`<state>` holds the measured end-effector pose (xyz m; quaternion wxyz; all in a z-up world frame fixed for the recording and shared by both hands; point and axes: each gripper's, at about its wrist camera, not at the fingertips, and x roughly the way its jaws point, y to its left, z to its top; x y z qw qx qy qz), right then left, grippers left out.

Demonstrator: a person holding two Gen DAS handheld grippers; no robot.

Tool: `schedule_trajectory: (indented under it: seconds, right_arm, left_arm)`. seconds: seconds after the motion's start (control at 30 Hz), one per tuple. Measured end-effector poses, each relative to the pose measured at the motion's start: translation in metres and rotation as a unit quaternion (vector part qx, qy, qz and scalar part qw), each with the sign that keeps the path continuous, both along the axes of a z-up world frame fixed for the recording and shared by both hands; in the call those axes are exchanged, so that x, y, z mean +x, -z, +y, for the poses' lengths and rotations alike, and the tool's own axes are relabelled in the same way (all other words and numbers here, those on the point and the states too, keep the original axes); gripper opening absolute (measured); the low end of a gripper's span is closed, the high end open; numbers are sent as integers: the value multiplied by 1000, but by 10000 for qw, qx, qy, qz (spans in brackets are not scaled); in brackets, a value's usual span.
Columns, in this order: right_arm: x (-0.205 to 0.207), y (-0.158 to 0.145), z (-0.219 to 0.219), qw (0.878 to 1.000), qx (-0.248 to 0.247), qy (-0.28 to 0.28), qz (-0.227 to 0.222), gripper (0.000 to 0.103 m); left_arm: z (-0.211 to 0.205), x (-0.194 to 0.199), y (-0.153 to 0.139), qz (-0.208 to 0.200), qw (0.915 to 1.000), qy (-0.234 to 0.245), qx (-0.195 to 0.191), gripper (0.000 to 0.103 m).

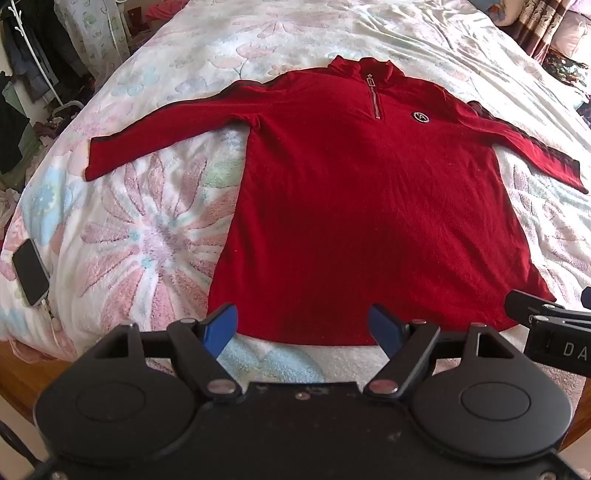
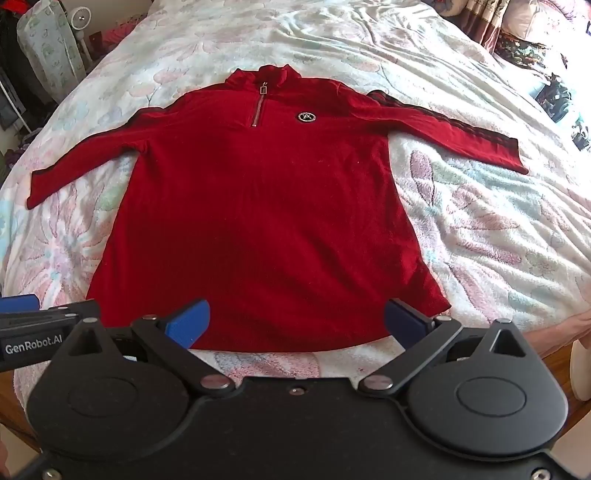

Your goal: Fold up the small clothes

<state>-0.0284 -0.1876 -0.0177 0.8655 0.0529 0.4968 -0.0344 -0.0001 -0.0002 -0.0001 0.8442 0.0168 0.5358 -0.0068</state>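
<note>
A red long-sleeved zip-neck top (image 1: 354, 206) lies flat and face up on the bed, collar far, hem near, both sleeves spread out; it also shows in the right wrist view (image 2: 258, 221). My left gripper (image 1: 303, 326) is open and empty, its blue fingertips just above the hem near the left bottom corner. My right gripper (image 2: 295, 325) is open and empty over the hem toward the right bottom corner. The right gripper's edge shows in the left wrist view (image 1: 546, 321), and the left gripper's edge in the right wrist view (image 2: 37, 317).
The floral bedspread (image 1: 147, 229) covers the bed. A phone (image 1: 31, 271) on a cable lies near the bed's left edge. Clothes and a rack (image 1: 33, 74) stand at the far left. Pillows and a curtain (image 2: 517, 26) are at the far right.
</note>
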Motion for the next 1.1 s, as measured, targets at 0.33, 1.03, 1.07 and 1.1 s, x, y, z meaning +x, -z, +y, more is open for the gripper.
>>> schedule_trajectory:
  seconds: [0.33, 1.03, 1.07, 1.1]
  right_arm:
    - [3, 3, 0, 10000, 17, -9, 75, 102]
    - [30, 11, -2, 9998, 111, 36, -153, 103]
    - [33, 12, -2, 9996, 121, 20, -251, 103]
    - [37, 12, -1, 9992, 137, 5, -385, 103]
  left_arm:
    - [0, 4, 9, 53, 10000, -9, -35, 79]
    - [16, 32, 23, 105, 9995, -29, -288, 79]
    - [21, 36, 25, -6, 9989, -44, -469, 79]
    - [29, 40, 28, -156, 9974, -90, -691, 79]
